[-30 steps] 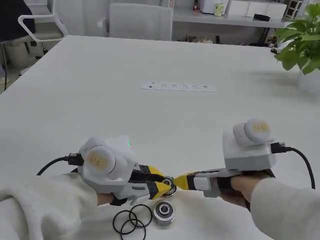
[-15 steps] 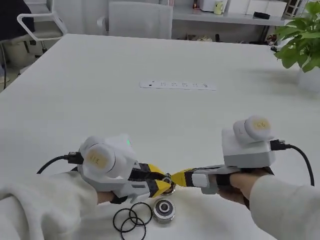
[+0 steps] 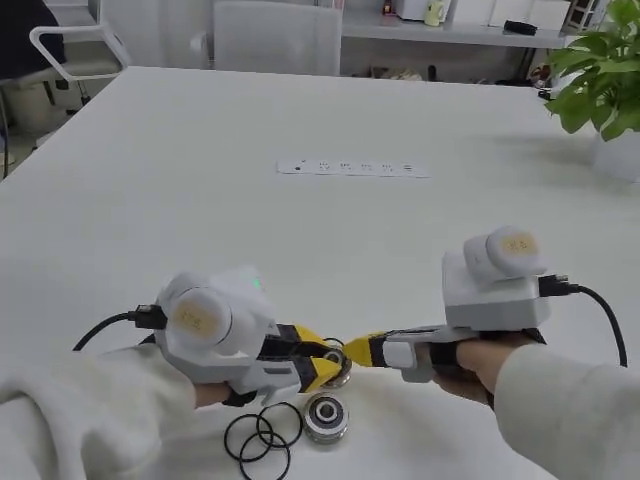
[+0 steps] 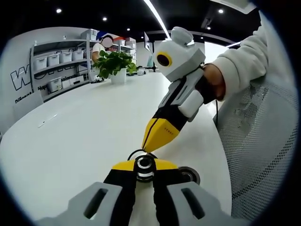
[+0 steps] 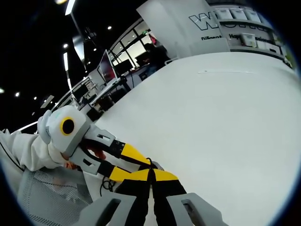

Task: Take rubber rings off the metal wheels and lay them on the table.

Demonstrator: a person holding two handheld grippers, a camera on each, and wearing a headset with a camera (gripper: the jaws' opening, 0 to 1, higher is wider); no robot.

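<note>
- Jaws of the left gripper (image 3: 326, 362) clamp a metal wheel (image 4: 145, 168) near the table's (image 3: 200, 200) near edge.
- Right gripper (image 3: 353, 351) has its jaws pressed together, pinching the rubber ring (image 4: 135, 154) at that wheel's rim.
- Second wheel (image 3: 326, 417) rests on the table nearby, with three loose rings (image 3: 262, 438) just left of it.

Right tool (image 3: 352, 350) edged up and left, tip now at wheel (image 3: 338, 366) in left tool (image 3: 324, 360).

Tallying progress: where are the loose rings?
In the head view, the loose rubber rings lie on the table, just left of the free metal wheel, near the left gripper.
</note>
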